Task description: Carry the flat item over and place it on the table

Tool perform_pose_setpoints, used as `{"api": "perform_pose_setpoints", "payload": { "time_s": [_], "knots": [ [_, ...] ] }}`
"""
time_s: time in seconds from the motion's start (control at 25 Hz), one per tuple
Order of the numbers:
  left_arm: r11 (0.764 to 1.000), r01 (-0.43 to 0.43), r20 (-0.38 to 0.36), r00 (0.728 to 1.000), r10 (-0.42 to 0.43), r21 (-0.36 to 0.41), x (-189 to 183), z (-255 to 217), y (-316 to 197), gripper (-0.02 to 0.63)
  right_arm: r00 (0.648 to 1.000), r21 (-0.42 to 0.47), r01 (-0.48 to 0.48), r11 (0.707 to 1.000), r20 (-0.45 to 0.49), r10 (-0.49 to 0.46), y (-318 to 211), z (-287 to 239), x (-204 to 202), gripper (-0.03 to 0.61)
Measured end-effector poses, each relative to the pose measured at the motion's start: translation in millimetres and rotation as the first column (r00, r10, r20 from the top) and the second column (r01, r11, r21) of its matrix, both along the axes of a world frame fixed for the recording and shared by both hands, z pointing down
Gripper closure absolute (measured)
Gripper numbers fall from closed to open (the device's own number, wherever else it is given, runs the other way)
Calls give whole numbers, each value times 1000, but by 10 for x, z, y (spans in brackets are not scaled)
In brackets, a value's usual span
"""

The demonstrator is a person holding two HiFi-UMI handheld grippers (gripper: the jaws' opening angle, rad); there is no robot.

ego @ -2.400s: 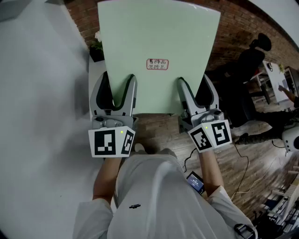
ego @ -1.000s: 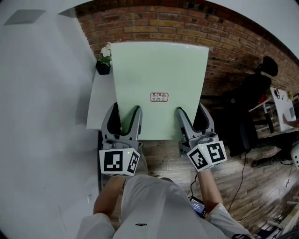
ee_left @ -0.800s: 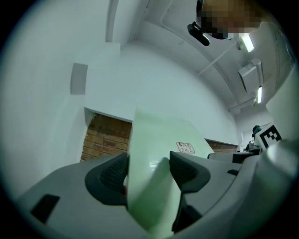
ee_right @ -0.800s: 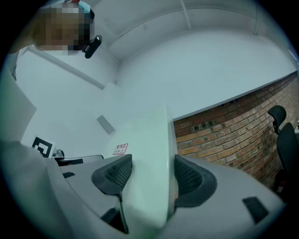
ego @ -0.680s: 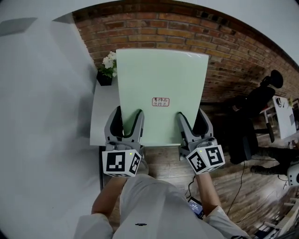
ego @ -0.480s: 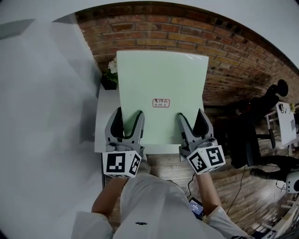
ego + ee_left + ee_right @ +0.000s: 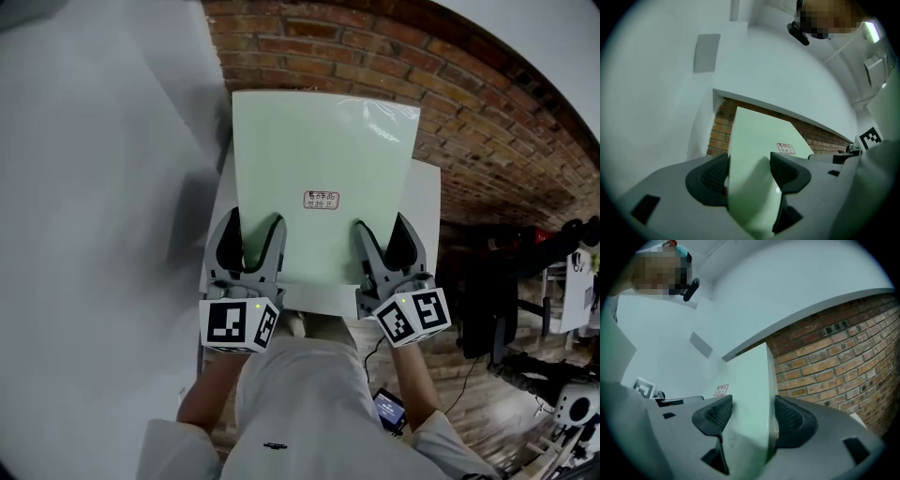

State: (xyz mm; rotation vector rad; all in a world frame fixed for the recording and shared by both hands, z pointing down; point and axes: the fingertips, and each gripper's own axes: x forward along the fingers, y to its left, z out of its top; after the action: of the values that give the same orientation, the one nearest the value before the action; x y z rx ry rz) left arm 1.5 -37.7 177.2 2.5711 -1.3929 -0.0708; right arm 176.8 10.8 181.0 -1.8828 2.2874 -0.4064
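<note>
Left gripper (image 7: 255,223) and right gripper (image 7: 380,225) each clamp the near edge of the pale green board (image 7: 323,141) between 2 jaws. Board is held over the white table (image 7: 427,202). Brick wall (image 7: 487,122) stands behind the table.

The flat board (image 7: 323,159) is smooth and pale green with a soft sheen, glare streaks showing near its far right corner; its small label (image 7: 321,199) looks like matt paper. The left gripper (image 7: 253,221) and right gripper (image 7: 381,223) have matt grey plastic shells; their pads (image 7: 715,174) are black, finely meshed, rubbery in look. The wall (image 7: 487,122) is rough red brick; the table (image 7: 427,202) is smooth matt white; the floor (image 7: 487,412) is wood plank; the person's shirt (image 7: 300,403) is light cloth.
</note>
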Motion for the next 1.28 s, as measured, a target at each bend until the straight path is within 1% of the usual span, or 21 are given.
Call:
{"api": "perform_pose_setpoints", "payload": {
  "time_s": [0.16, 0.28, 0.48, 0.72, 0.96, 1.28],
  "knots": [
    [996, 78, 13, 997, -78, -34, -263, 244, -203, 325, 997, -36, 76, 996, 14, -76, -334, 248, -230, 302],
    [988, 138, 20, 990, -137, -72, -506, 482, -312, 325, 990, -73, 139, 988, 25, -137, -555, 481, -459, 302],
    [960, 241, 34, 970, -239, -142, -840, 896, -372, 325, 970, -143, 241, 960, 42, -238, -810, 891, -774, 302],
    [927, 317, 63, 949, -310, -199, -1151, 1406, -480, 325, 950, -203, 312, 928, 68, -304, -1052, 1422, -1083, 302],
    [886, 360, 93, 933, -349, -292, -1263, 2066, -473, 325, 936, -302, 352, 886, 94, -340, -1129, 2091, -1196, 302],
    [834, 385, 91, 920, -382, -395, -1197, 2884, -528, 325, 926, -416, 369, 831, 87, -367, -1263, 2856, -1139, 302]
  ]
}}
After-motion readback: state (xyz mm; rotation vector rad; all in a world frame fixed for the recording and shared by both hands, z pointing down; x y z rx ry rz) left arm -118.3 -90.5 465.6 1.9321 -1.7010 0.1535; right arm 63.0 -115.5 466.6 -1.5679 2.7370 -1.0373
